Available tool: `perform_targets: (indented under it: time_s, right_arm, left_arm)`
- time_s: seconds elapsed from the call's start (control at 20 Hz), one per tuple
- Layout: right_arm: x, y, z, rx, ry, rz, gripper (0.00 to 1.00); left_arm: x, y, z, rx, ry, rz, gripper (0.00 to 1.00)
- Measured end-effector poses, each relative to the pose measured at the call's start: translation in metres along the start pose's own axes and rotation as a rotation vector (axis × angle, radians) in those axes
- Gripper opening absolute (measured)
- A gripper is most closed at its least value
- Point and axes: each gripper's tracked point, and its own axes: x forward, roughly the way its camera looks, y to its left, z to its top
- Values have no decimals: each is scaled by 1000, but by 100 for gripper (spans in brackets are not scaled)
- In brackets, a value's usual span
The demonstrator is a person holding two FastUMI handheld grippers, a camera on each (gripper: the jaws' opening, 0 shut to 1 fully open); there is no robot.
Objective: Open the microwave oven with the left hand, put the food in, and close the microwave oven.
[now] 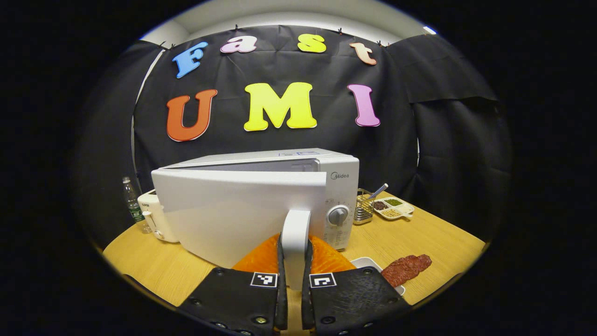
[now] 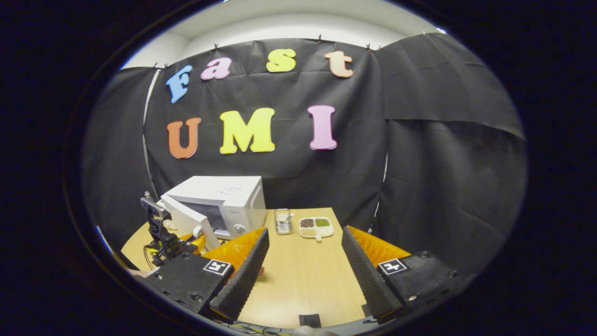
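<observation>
Left gripper [image 1: 294, 298] is pinching the rigid white door handle [image 1: 295, 233] of the white boxy microwave [image 1: 242, 205] at frame centre, door swinging easily; right gripper [image 2: 303, 270] is idling wide.

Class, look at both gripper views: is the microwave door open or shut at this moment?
Partly open. The door swings out from the microwave, the left gripper shut on its handle; the right gripper view shows the door angled outward.

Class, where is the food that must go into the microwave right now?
In the left gripper view the food lies on a white plate on the table, low right, just right of the left claw gripping the microwave door handle.
</observation>
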Motion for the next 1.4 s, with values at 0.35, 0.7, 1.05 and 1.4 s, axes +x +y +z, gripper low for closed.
perform_targets:
  time_s: [0.35, 0.7, 1.05, 1.4]
  right_arm:
    - [-8, 60, -7, -27, 11, 100, 100]
    - [-22, 100, -21, -31, 26, 145, 100]
    - [-33, 127, -43, -30, 55, 167, 100]
    - [-39, 144, -59, -36, 58, 161, 100]
  left_arm:
    - [-68, 45, -18, 13, 52, 38, 11]
    - [-118, 106, -34, 25, 90, 143, 13]
    - [-150, 166, -46, 28, 110, 208, 15]
    - [-169, 201, -51, 2, 144, 171, 41]
